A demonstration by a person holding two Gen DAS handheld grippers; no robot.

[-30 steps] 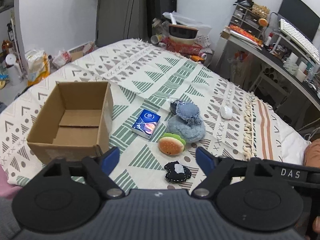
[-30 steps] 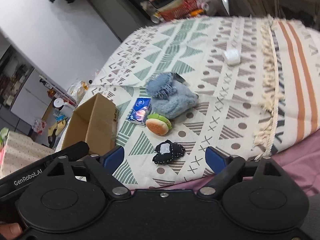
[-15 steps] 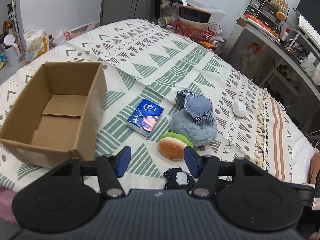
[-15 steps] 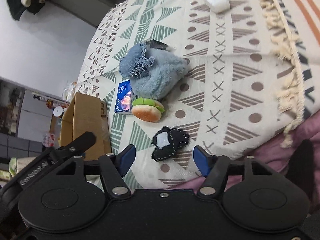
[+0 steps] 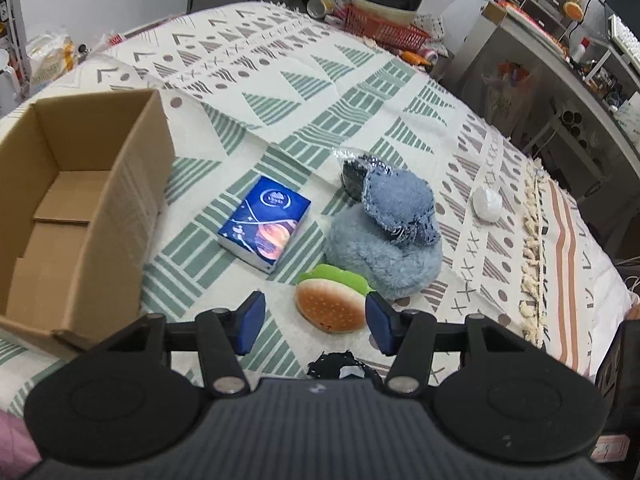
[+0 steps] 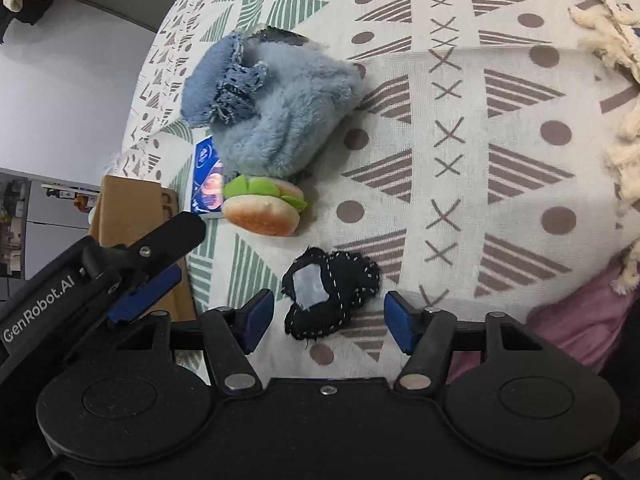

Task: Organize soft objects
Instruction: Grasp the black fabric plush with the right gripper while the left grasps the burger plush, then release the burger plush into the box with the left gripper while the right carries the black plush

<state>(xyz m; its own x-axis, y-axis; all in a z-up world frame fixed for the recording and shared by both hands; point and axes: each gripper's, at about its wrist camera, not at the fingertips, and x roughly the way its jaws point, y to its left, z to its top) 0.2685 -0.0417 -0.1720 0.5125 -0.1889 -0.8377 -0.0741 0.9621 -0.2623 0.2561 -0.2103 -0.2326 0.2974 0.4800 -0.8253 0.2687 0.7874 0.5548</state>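
- Left gripper [image 5: 316, 322], fingers apart, hovers by the plush burger [image 5: 332, 306]; the fluffy blue toy [image 5: 384, 252] sits just beyond, the glossy tissue pack [image 5: 266, 228] ahead-left.
- Open cardboard box [image 5: 80, 208] lies far left.
- Right gripper [image 6: 329, 320], fingers spread, brackets the frayed black patch [image 6: 330, 290], possibly not touching.

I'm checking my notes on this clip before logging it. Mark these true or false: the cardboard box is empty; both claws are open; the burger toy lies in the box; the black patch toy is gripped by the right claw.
1. The cardboard box is empty: true.
2. The left claw and right claw are open: true.
3. The burger toy lies in the box: false, it lies on the blanket against the blue plush.
4. The black patch toy is gripped: false, it lies free between open jaws.
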